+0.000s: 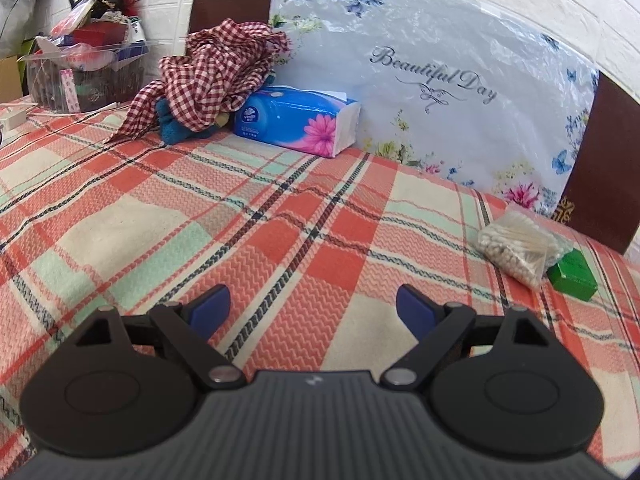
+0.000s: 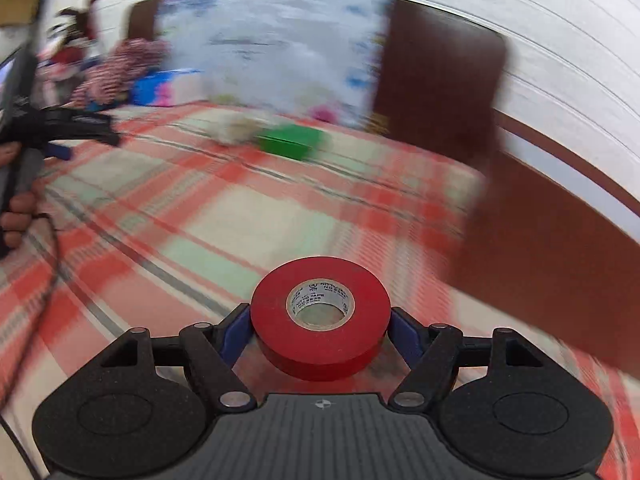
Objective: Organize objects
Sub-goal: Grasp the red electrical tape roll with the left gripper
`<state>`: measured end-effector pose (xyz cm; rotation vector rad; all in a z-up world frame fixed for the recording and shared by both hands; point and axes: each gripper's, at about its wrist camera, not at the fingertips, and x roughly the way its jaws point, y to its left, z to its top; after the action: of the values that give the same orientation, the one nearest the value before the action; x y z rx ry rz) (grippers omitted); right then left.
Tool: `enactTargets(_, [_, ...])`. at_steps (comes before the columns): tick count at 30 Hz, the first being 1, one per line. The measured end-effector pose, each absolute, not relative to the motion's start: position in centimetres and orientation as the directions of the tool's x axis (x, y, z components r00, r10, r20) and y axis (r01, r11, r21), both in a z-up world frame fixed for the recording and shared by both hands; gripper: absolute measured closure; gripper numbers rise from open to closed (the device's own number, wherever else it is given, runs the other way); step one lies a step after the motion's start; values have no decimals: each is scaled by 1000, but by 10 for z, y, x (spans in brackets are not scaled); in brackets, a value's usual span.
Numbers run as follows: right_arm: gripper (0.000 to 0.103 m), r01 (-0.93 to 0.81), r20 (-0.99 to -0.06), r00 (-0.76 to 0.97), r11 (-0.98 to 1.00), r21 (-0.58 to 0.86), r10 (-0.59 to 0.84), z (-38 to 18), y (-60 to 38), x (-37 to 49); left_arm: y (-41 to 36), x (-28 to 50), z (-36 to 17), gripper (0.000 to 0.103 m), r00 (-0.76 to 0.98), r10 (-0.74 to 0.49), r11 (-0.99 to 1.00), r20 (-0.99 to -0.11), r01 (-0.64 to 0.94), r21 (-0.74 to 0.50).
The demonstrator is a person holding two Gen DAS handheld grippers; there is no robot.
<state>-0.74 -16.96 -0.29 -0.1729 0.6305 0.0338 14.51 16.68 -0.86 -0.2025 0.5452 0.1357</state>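
Observation:
A red roll of tape [image 2: 320, 356] with a white core lies flat between the blue pads of my right gripper [image 2: 318, 324]. Both pads press on its sides, and it stays sharp while the background streaks, so it travels with the gripper above the plaid cloth [image 2: 248, 216]. My left gripper [image 1: 313, 300] stands wide open over the same plaid cloth [image 1: 224, 216] with nothing between its fingers. A bag of cotton swabs [image 1: 520, 244] and a green box [image 1: 572, 274] lie at the far right; the green box [image 2: 290, 142] shows blurred ahead in the right wrist view.
A blue tissue pack [image 1: 296, 120] and a checked cloth pile [image 1: 216, 68] sit at the back. A clear box of clutter [image 1: 84, 68] stands far left. A floral plastic-wrapped panel [image 1: 440, 80] leans on brown chair backs [image 1: 608, 160]. A person's hand [image 2: 16, 208] shows at the left edge.

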Motion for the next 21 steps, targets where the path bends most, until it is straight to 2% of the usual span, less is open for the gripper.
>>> enactTargets(2, [31,12,-596,800,994,-112,-77,-4,-200,-26,159,148,-9,11,836,84,980,-543,-168,-107])
enactTargets(4, [33,74,-596,796,994,-79,-106,-5,-220,-43,141,152,-9,11,808,129,988,-576,-156,2])
enactTargets(6, [31,100,-586,801,993,-71,-122,-7,-230,-55,118,144,-2,13,804,165,986,-572,-138,92])
enactTargets(11, [30,86,-561,821,994,-64,-107,-12,-232,-62,28,99,25,15,761,-163,984,-628,169,-50])
enactTargets(15, [28,72,-554,829,997,-39,-82,-15,-236,-61,-62,63,42,15,617,-432,876,-657,460,-144])
enactTargets(18, [27,64,-542,838,998,-23,-66,-16,-241,-65,-113,45,46,16,521,-509,803,-685,574,-160])
enactTargets(20, [27,56,-535,843,998,-10,-52,-16,-243,-67,-135,40,43,25,475,-513,778,-715,609,-154])
enactTargets(21, [26,53,-532,845,999,-2,-45,-16,-244,-67,-144,39,41,34,453,-509,769,-732,621,-152])
